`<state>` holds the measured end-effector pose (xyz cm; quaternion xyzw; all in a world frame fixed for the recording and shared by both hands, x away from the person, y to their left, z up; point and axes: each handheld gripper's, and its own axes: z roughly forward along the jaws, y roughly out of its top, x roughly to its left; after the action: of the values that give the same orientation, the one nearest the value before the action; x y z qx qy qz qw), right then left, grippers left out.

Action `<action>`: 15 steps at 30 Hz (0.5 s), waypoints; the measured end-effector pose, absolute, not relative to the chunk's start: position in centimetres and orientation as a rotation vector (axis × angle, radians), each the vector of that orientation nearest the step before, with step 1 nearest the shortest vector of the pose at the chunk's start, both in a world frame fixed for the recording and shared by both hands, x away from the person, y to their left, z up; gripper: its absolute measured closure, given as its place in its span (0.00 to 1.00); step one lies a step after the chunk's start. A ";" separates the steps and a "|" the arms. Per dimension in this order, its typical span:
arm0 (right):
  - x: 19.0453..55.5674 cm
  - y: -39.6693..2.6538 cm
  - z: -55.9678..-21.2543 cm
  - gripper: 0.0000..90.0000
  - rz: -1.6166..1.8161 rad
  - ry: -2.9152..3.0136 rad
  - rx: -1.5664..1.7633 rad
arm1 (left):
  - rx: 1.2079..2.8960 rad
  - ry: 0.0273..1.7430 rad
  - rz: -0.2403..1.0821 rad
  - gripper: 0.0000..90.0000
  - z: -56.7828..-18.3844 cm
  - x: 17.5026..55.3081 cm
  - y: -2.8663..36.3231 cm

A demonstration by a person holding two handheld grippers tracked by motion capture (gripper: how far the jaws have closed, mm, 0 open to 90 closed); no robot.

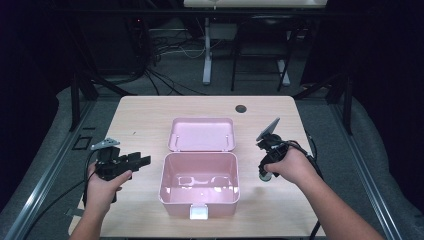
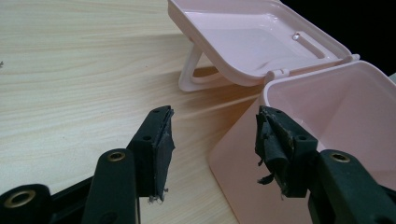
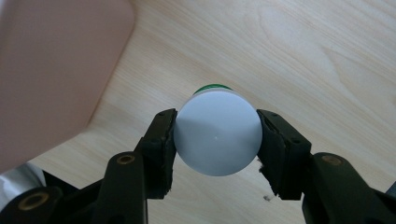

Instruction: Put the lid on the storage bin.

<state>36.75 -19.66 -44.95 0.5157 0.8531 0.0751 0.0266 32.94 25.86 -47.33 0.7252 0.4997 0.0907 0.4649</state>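
The right claw (image 3: 215, 140) is clamping a white-capped bottle (image 3: 217, 133) at the pink box's (image 1: 199, 199) three o'clock, above the surface (image 1: 140, 112). The left claw (image 2: 212, 140) is gaping apart with nothing between its pads, hovering at the box's nine o'clock. The box's lid (image 1: 201, 134) is lying open at twelve o'clock.

A pink storage box (image 1: 199, 184) is sitting open mid-table (image 1: 140, 115), its lid (image 1: 202, 134) lying back toward the far edge beside a dark grommet hole (image 1: 241, 108).

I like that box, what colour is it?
The box is pink, seen best in the high view.
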 end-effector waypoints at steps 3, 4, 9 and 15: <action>36.7 -19.2 -44.2 0.56 0.229 2.649 1.584 | 1.780 1.229 0.222 0.51 -47.3 33.0 25.9; 36.7 -19.1 -43.9 0.56 0.231 2.654 1.577 | 1.778 1.231 0.223 0.51 -47.3 33.0 25.9; 36.7 -18.4 -42.5 0.56 0.224 2.682 1.554 | 1.776 1.232 0.223 0.51 -47.3 33.0 26.1; 36.5 -17.5 -41.1 0.56 0.252 2.701 1.528 | 1.777 1.232 0.223 0.51 -47.4 33.0 26.0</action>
<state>36.54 -17.53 -41.07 0.4907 0.8675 0.0808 0.0141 33.00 26.02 -47.38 0.7235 0.5017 0.0909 0.4654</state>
